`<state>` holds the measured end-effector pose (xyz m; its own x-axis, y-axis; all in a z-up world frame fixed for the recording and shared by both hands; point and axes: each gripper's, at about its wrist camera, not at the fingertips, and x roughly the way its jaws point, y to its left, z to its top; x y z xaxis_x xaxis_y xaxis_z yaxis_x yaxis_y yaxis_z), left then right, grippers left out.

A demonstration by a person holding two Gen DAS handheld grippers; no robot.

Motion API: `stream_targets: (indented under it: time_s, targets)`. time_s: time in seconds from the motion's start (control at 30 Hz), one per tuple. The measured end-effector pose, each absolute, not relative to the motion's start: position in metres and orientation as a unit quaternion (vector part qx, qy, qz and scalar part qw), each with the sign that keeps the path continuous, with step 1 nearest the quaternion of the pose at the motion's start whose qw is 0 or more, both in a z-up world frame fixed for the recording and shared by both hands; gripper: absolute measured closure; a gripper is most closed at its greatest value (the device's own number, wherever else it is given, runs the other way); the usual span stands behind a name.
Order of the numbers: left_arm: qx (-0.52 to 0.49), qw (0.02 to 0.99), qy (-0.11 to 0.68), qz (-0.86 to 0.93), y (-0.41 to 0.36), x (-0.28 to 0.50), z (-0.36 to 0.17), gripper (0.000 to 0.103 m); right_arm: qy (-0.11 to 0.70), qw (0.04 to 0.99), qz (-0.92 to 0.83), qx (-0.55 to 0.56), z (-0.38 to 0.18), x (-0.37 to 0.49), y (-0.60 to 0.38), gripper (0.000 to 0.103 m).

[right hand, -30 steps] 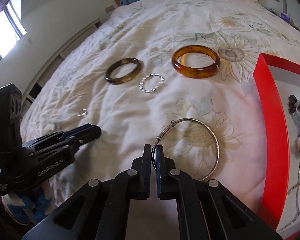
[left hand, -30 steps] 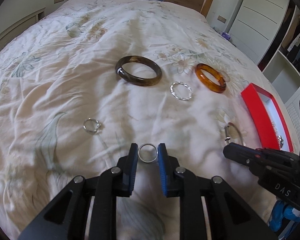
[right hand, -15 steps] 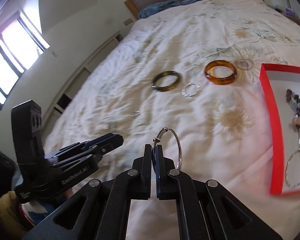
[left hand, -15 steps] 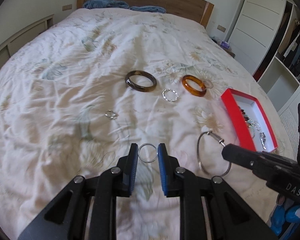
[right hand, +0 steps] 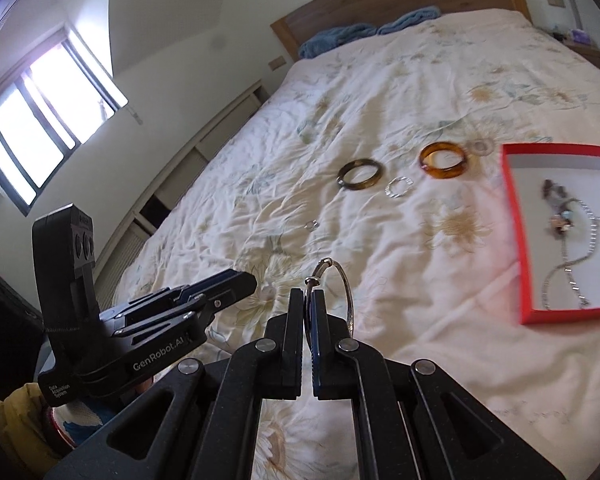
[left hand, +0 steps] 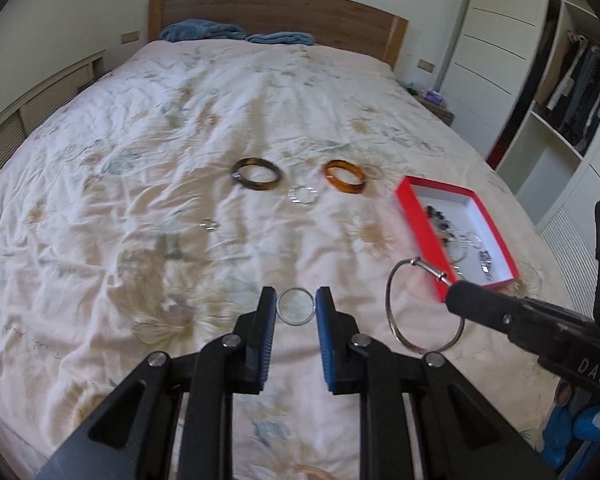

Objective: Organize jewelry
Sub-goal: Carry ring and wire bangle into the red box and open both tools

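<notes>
My left gripper (left hand: 295, 305) is shut on a small silver ring (left hand: 295, 322), held flat between its blue pads, high above the bedspread. My right gripper (right hand: 310, 300) is shut on a thin silver bangle (right hand: 347, 288), which hangs from its tips; the same bangle (left hand: 392, 320) shows at the right in the left wrist view. The red jewelry box (left hand: 416, 216), open with chains and beads inside, lies on the bed to the right (right hand: 518, 236). On the quilt rest a dark brown bangle (left hand: 256, 175), an amber bangle (left hand: 345, 176), a twisted silver bangle (left hand: 302, 194) and a small ring (left hand: 209, 224).
A floral quilt (left hand: 140, 200) covers the whole bed, with a wooden headboard (left hand: 276, 12) and blue towels (left hand: 204, 32) at the far end. White wardrobes (left hand: 496, 40) stand on the right. A window (right hand: 44, 136) is on the left wall.
Both grippers have lifted up and back from the quilt, carrying the small ring and the thin bangle; the bed and the jewelry on it look smaller and farther away.
</notes>
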<state>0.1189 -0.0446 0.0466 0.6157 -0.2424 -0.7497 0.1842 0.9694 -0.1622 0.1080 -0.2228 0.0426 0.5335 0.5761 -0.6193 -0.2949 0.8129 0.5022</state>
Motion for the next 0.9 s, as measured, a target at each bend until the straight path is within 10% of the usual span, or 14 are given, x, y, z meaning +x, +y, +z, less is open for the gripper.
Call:
stream_targets:
  time_s: [0.9]
  targets:
    - [0.050,0.843,0.465,-0.264,-0.295,0.201,-0.010,0.084,0.390,0.882,0.098,0.244,0.003,0.160,-0.447,0.100]
